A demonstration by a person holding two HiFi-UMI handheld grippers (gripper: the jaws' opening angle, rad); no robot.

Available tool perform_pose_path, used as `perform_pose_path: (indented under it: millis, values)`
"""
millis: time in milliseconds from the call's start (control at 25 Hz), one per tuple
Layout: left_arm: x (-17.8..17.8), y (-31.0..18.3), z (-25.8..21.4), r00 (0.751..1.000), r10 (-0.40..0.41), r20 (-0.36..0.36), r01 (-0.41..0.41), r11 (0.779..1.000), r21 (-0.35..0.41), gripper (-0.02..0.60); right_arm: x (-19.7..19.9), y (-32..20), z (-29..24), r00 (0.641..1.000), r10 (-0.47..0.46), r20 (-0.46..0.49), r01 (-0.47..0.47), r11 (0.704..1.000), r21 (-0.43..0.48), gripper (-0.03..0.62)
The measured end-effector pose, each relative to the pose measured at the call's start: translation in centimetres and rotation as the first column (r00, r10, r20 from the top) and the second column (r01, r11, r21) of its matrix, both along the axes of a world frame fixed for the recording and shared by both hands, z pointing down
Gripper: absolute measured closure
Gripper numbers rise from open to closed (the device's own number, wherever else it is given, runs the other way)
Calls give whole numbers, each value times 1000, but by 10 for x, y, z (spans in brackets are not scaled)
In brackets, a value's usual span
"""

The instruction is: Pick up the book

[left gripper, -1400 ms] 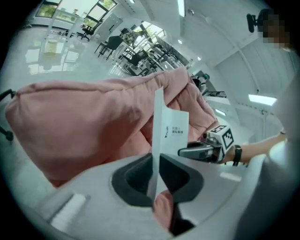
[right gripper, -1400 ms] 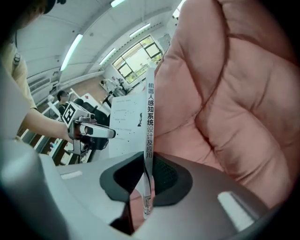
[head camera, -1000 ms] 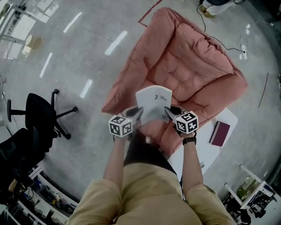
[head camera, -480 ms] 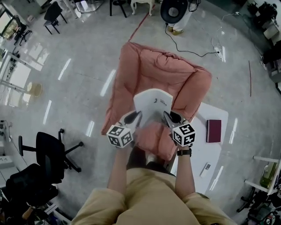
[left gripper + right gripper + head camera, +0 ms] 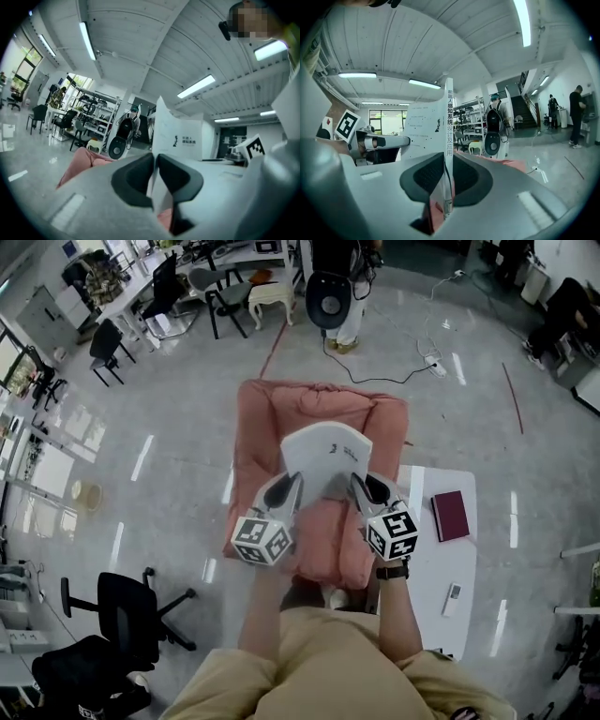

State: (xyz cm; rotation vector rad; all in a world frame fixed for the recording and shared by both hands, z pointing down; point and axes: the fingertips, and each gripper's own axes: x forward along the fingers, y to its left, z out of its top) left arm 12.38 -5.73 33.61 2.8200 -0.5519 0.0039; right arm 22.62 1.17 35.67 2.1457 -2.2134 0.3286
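Note:
I hold a white book (image 5: 325, 457) up in the air between both grippers, above a pink cushioned seat (image 5: 319, 413). My left gripper (image 5: 293, 482) is shut on the book's left edge, and in the left gripper view the white cover (image 5: 180, 136) rises from between its dark pads. My right gripper (image 5: 358, 482) is shut on the right edge, the spine side. In the right gripper view the spine (image 5: 448, 126) with its printed lettering stands upright between the pads. The book bows slightly between the two grips.
A white mat (image 5: 441, 568) lies on the floor right of the seat, with a maroon book (image 5: 451, 515) and a small remote (image 5: 452, 598) on it. A black office chair (image 5: 131, 610) stands lower left. A fan (image 5: 328, 292), chairs and desks stand at the far end.
Both grippers have risen with the book held between them. The pink seat and the floor now look farther below, and more of the room shows.

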Motion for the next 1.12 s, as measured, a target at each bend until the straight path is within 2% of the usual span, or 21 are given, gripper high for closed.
perform_pose_path:
  millis: [240, 480, 720, 1120]
  values:
    - [13, 47, -52, 999, -20, -41, 24, 994, 103, 540, 11, 48, -49, 997, 78, -28, -75, 993, 95, 542]
    - [21, 81, -96, 996, -42, -76, 55, 982, 180, 538, 16, 84, -94, 984, 166, -59, -152, 970, 189, 539]
    - [16, 78, -118, 993, -46, -105, 67, 975, 212, 538, 12, 81, -117, 977, 200, -77, -178, 957, 228, 539]
    - [11, 58, -144, 991, 19, -134, 13, 973, 230, 538, 0, 69, -144, 956, 278, -90, -247, 934, 257, 539]
